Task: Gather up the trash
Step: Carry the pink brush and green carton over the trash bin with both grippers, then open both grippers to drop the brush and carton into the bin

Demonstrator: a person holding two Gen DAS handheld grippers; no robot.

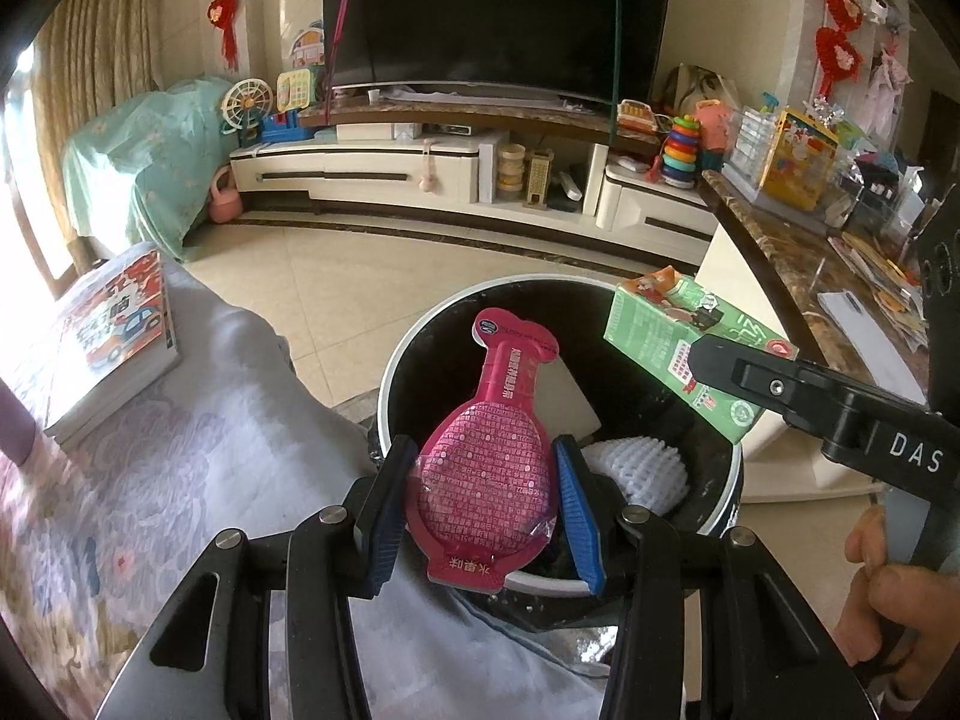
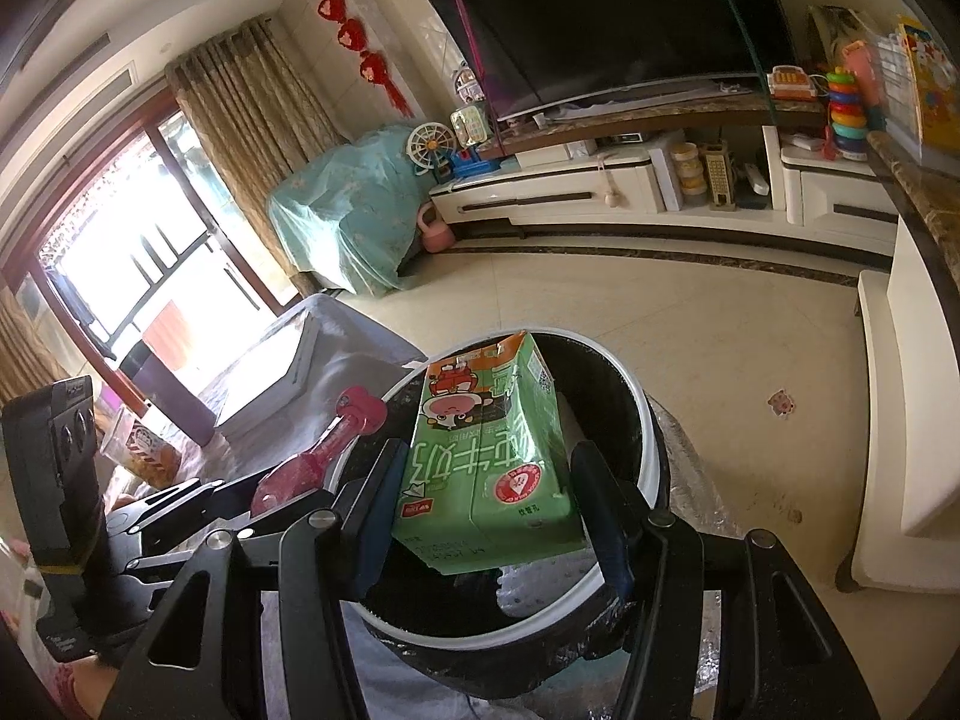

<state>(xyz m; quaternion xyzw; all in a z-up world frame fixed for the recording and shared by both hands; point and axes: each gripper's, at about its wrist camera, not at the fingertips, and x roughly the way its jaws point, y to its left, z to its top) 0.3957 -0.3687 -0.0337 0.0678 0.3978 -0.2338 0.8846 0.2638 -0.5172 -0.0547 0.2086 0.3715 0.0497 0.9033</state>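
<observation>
My left gripper (image 1: 480,468) is shut on a pink spoon-shaped plastic package (image 1: 489,450) and holds it over the near rim of a round black trash bin with a white rim (image 1: 396,360). My right gripper (image 2: 486,474) is shut on a green milk carton (image 2: 486,468) and holds it above the same bin (image 2: 645,420). In the left wrist view the carton (image 1: 660,330) and the right gripper's finger (image 1: 720,360) hang over the bin's right side. In the right wrist view the pink package (image 2: 318,456) shows at the left. White foam netting (image 1: 636,468) and a white sheet lie inside the bin.
A cloth-covered table (image 1: 198,450) with a stack of books (image 1: 114,336) lies left of the bin. A marble counter (image 1: 798,276) with clutter stands at the right. A TV cabinet (image 1: 420,168) and TV are across the tiled floor (image 1: 336,282).
</observation>
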